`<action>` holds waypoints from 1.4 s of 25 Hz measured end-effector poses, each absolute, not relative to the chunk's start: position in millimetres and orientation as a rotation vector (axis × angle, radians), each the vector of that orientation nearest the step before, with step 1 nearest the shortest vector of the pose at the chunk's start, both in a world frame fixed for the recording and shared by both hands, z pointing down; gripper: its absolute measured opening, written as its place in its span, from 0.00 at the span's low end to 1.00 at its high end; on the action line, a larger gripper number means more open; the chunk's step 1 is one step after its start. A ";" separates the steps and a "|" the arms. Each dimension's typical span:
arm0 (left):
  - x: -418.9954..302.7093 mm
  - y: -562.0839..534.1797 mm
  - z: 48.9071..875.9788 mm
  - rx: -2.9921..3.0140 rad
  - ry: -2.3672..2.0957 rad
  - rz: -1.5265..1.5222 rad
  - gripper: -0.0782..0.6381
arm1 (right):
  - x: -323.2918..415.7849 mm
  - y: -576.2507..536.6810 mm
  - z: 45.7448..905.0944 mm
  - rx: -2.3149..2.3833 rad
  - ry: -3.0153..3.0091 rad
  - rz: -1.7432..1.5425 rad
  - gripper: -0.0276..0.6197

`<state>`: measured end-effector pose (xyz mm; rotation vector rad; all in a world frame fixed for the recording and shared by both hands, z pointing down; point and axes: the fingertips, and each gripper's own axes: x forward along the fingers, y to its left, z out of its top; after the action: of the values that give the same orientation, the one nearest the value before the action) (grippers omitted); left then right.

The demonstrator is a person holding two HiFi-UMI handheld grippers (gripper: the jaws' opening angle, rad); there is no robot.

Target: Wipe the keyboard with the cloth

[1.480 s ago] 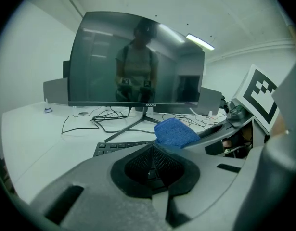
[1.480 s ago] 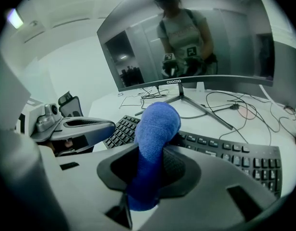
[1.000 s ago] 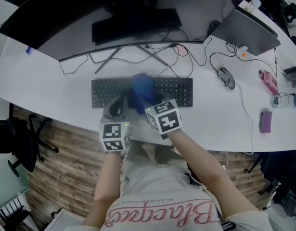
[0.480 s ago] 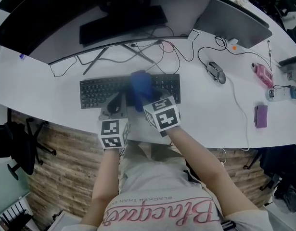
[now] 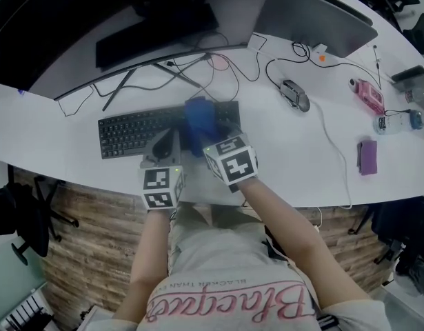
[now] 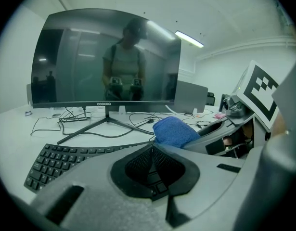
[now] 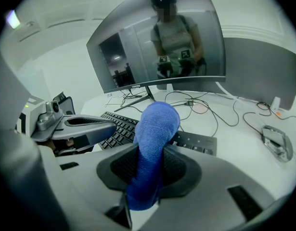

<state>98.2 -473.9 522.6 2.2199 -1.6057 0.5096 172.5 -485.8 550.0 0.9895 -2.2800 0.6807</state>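
The black keyboard (image 5: 129, 131) lies on the white desk (image 5: 53, 109), below the monitor. A blue cloth (image 5: 200, 124) rests on the keyboard's right part, and my right gripper (image 5: 206, 141) is shut on it. In the right gripper view the cloth (image 7: 155, 138) rises as a roll out of the closed jaws, with the keyboard (image 7: 198, 142) behind it. My left gripper (image 5: 168, 139) sits just left of the cloth over the keyboard's front edge. Its jaws are shut with nothing between them (image 6: 152, 148). The left gripper view shows the cloth (image 6: 174, 131) to the right and the keys (image 6: 54, 160) to the left.
A wide dark monitor (image 5: 115, 19) on a splayed stand (image 5: 146, 71) stands behind the keyboard, with several loose cables (image 5: 232, 67). A mouse (image 5: 294, 94) lies to the right. Farther right are a pink item (image 5: 367, 96), a small bottle (image 5: 394, 123) and a purple item (image 5: 367, 157).
The right gripper has slid the blue cloth rightward along the keyboard, from its middle toward its right part. The left gripper stayed beside it, and the head view drifted.
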 end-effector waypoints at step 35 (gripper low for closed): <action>173.0 -481.3 517.4 2.309 -1.522 0.511 0.12 | 302.4 -490.9 537.9 1.270 -2.145 0.587 0.21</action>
<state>173.0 -481.3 517.4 2.3086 -1.5225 0.5109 302.4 -490.9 537.9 1.2699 -2.1448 0.5866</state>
